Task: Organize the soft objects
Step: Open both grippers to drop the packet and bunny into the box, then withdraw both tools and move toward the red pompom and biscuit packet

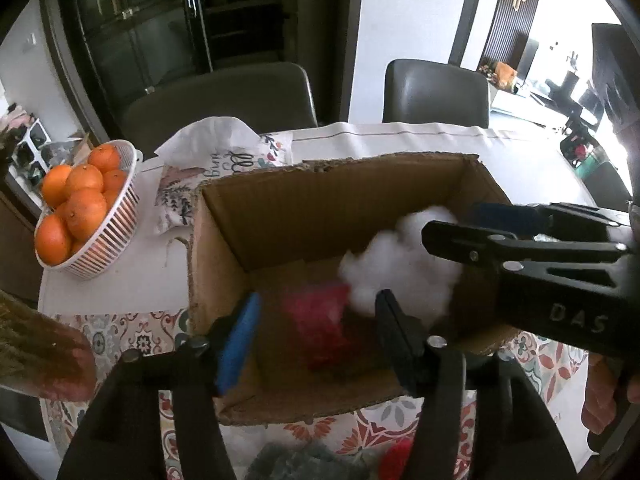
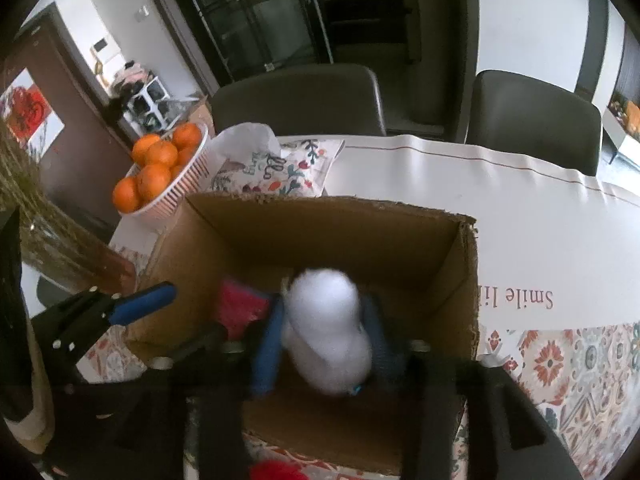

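An open cardboard box (image 1: 280, 208) (image 2: 400, 240) stands on the table. A red soft object (image 1: 320, 324) (image 2: 240, 304) lies on its floor. My right gripper (image 2: 326, 328) (image 1: 448, 224) is shut on a white fluffy ball (image 2: 326, 320) (image 1: 396, 276) and holds it inside the box, above the floor. My left gripper (image 1: 316, 320) is open and empty over the box's near left part; its blue finger also shows in the right wrist view (image 2: 140, 308). A grey soft object (image 1: 304, 464) and a red one (image 1: 396, 456) (image 2: 276, 470) lie before the box.
A white basket of oranges (image 1: 108, 232) (image 2: 180, 188) stands at the left. A printed cushion (image 1: 208, 176) (image 2: 288, 168) lies behind the box. Two dark chairs (image 1: 436, 92) stand behind the table. A vase of dried stems (image 1: 36, 344) (image 2: 60, 240) is at the near left.
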The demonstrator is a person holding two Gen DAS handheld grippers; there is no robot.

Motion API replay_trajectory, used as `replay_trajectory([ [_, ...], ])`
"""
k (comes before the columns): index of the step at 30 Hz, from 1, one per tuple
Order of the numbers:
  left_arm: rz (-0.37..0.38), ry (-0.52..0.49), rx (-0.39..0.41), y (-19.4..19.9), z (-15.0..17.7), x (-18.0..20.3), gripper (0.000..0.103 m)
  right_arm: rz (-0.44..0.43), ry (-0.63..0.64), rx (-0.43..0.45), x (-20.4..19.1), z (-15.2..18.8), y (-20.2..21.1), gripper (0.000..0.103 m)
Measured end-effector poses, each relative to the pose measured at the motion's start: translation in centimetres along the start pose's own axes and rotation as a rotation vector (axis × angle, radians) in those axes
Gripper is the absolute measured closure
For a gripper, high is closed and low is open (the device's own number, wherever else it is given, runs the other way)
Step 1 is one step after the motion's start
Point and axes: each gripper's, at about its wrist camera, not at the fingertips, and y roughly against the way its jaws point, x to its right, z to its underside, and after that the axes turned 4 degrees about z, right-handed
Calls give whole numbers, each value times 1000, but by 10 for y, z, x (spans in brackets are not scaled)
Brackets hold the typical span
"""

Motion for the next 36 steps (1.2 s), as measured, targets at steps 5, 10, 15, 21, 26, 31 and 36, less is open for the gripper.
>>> replay_trajectory([
  [5,-19,5,8,10,2,1,42,34,-28,50,3,-2,14,44],
  [10,-49,12,37,30,7,6,39,73,-35,73,3,3,32,44],
  [15,-73,6,62,53,17,16,37,99,-51,110,6,15,59,40],
  [21,-87,-24,69,77,32,30,35,143,-44,162,3,35,92,37],
  [26,-66,-39,60,92,44,42,32,173,-56,173,6,53,116,30],
  [31,-54,-49,52,101,58,52,31,185,-74,174,8,74,134,29],
  [36,-44,-53,24,103,72,60,30,218,-122,156,16,95,141,29],
])
